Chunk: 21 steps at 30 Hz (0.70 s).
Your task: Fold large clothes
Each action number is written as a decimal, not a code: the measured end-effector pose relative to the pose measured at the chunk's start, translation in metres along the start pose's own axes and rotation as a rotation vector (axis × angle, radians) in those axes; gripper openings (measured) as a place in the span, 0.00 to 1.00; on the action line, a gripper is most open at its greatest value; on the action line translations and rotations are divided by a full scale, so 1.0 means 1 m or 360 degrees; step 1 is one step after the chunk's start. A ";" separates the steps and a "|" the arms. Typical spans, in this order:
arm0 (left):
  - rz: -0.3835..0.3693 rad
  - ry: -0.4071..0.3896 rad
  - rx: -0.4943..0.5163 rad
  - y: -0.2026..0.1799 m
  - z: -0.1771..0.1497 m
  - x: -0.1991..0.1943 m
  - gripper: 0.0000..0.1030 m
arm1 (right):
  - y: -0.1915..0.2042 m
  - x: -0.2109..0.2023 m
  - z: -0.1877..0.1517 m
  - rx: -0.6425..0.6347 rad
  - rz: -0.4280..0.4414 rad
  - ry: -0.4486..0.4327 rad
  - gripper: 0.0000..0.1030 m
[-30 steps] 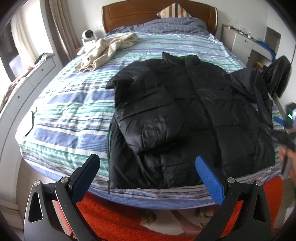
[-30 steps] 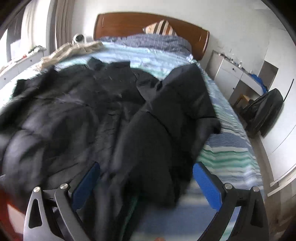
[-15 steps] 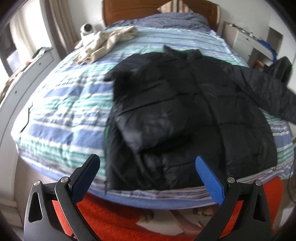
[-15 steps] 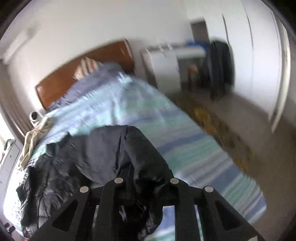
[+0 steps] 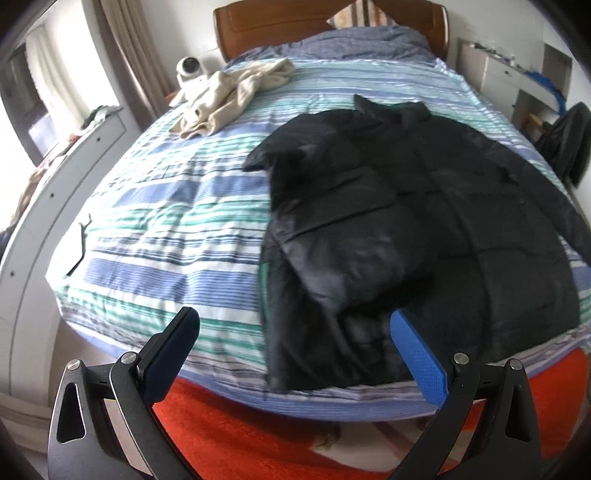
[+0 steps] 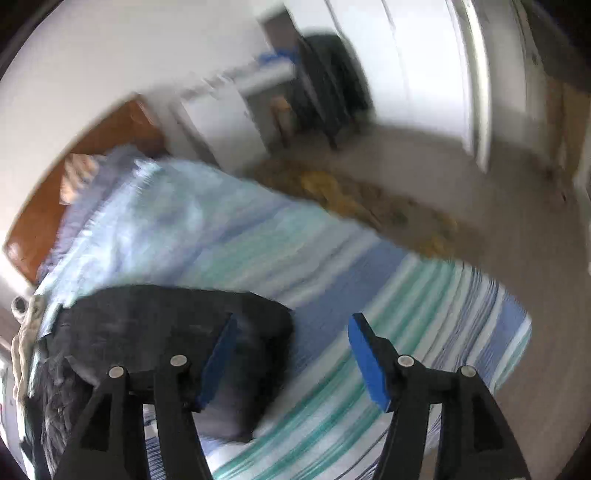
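Black padded jacket: lay spread on the striped bedspread, occupying the right half of the bed toward its foot end, collar pointing to the wooden headboard; its left sleeve was folded in over the chest, while the right sleeve lay stretched outward across the stripes, seen blurred in the right wrist view. Left gripper: held above the foot edge of the bed, blue-padded fingers spread wide, nothing between them, clear of the jacket's hem. Right gripper: fingers parted with a clear gap, empty; the left finger overlapped the end of the sleeve in the picture, though contact could not be told through the motion blur. Beige garment: crumpled near the upper left of the bed, well apart from the jacket. White round camera-like device: stood beside the headboard, just beyond the beige garment. Red rug: on the floor below the foot of the bed. Dark chair or bag: by the white wall, too blurred to identify.
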<state>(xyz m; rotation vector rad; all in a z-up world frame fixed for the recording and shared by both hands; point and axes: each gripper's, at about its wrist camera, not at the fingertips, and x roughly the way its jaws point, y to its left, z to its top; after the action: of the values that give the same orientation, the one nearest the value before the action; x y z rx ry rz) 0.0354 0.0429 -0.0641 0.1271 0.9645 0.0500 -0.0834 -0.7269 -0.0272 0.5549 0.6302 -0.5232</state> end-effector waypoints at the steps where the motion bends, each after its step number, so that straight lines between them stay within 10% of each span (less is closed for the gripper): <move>1: -0.0002 -0.0008 0.0007 0.001 0.001 0.003 1.00 | 0.008 -0.002 -0.002 -0.0039 0.0105 0.0016 0.63; 4: -0.0051 -0.0033 0.0071 -0.001 0.005 0.016 1.00 | 0.034 0.019 -0.022 -0.0149 0.0338 0.0211 0.63; 7: -0.0121 -0.0050 0.0181 -0.009 0.010 0.023 1.00 | 0.034 0.068 -0.052 -0.0199 0.0106 0.0447 0.63; 16: -0.0137 -0.0261 0.0892 -0.077 0.004 0.031 1.00 | 0.089 0.013 -0.068 -0.0191 0.0073 0.0281 0.63; 20: -0.0214 -0.0101 0.0963 -0.091 0.016 0.085 0.98 | 0.110 -0.024 -0.090 -0.0298 0.0125 0.0235 0.63; 21: -0.0310 -0.0017 0.0896 -0.084 0.022 0.101 0.80 | 0.118 -0.034 -0.098 -0.0327 0.0148 0.0230 0.63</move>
<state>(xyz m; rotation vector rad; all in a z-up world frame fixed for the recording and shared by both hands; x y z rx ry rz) 0.1101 -0.0326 -0.1449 0.5491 0.9558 -0.4043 -0.0748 -0.5700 -0.0336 0.4276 0.7821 -0.3279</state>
